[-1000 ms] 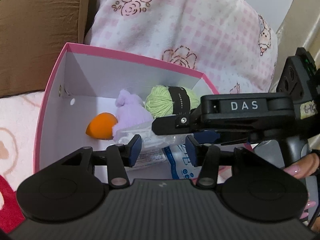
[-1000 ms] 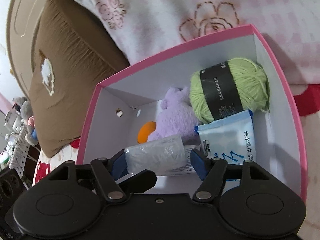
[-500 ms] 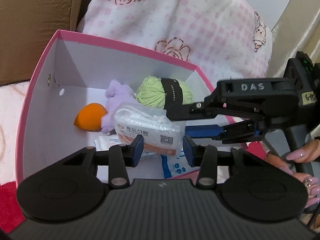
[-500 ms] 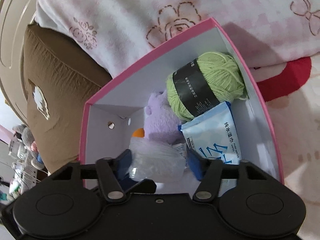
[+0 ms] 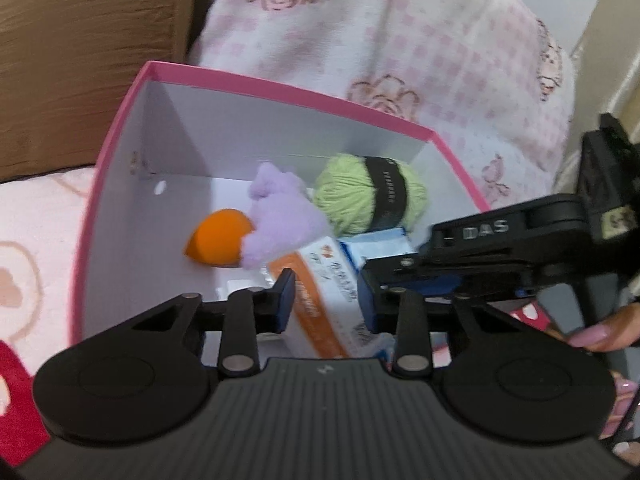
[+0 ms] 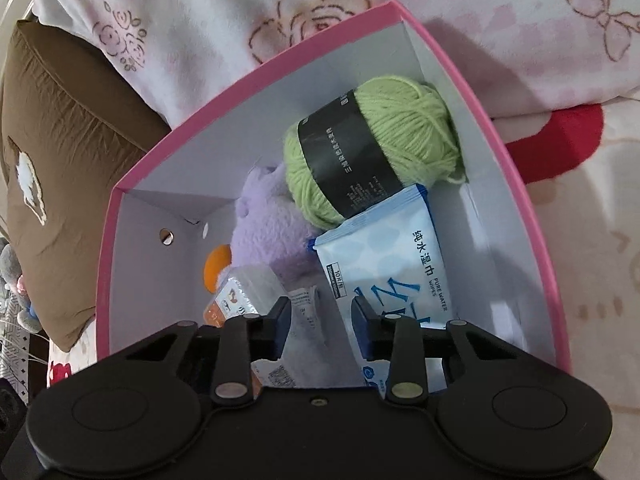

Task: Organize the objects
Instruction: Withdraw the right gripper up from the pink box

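Brown cushion beside pink floral blanket; red fabric beneath blanket.

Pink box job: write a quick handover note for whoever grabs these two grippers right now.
Left gripper: jaws closing, nothing gripped. The orange-and-white clear-wrapped mask pack seen between its pads appears to lie in the box below.
Right gripper: shut, empty, over the box.
In the pink-rimmed white cardboard box: the mask pack, green yarn ball with black band, purple plush toy, orange teardrop sponge, blue wet-wipes pack.
Done: all five are boxed.
Left: no loose item in view; look around, then probably withdraw both grippers.
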The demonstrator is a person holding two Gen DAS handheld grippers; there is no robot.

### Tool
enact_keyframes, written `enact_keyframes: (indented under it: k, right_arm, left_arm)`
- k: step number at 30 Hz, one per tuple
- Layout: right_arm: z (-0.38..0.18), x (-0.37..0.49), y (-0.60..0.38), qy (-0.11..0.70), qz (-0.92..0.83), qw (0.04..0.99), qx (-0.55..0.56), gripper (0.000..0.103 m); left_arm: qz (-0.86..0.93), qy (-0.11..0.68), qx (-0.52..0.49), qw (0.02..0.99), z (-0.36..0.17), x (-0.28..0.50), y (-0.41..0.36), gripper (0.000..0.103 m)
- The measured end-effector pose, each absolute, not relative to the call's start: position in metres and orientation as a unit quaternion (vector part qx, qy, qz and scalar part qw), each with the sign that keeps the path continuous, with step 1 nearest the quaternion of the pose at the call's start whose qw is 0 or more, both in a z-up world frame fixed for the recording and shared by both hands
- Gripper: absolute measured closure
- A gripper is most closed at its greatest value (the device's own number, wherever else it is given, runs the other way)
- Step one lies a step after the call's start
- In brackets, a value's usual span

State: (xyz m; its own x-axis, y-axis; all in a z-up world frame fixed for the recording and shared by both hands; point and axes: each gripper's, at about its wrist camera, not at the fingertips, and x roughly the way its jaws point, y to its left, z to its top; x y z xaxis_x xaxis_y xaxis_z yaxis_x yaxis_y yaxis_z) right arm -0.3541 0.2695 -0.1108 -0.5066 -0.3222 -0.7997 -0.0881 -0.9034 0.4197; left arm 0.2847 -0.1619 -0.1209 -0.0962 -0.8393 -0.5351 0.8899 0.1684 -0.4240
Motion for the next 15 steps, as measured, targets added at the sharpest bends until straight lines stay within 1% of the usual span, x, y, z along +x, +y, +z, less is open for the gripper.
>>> enact_keyframes:
  k: [3,6,11,15]
  right_arm:
    - [-0.103,-0.352,0.270,-0.206,-0.847,0.074,0.485,0.063]
    - [-0.091,-0.347,0.268,-0.191,-0.851,0.105,0.479,0.062]
    - [-0.078,-0.340,0.246,-0.127,-0.858,0.136,0.478,0.062]
    - [-0.068,-0.325,0.240,-0.080,-0.875,0.125,0.460,0.062]
  left_arm:
    - [-0.637,0.377,0.029,0.672,-0.119,0.292,-0.161,0.071]
    - [-0.631,0.384,0.032,0.673,-0.114,0.296,-0.158,0.072]
    - [-0.631,0.387,0.032,0.672,-0.102,0.299,-0.152,0.072]
    - [-0.628,0.387,0.051,0.673,-0.091,0.295,-0.145,0.072]
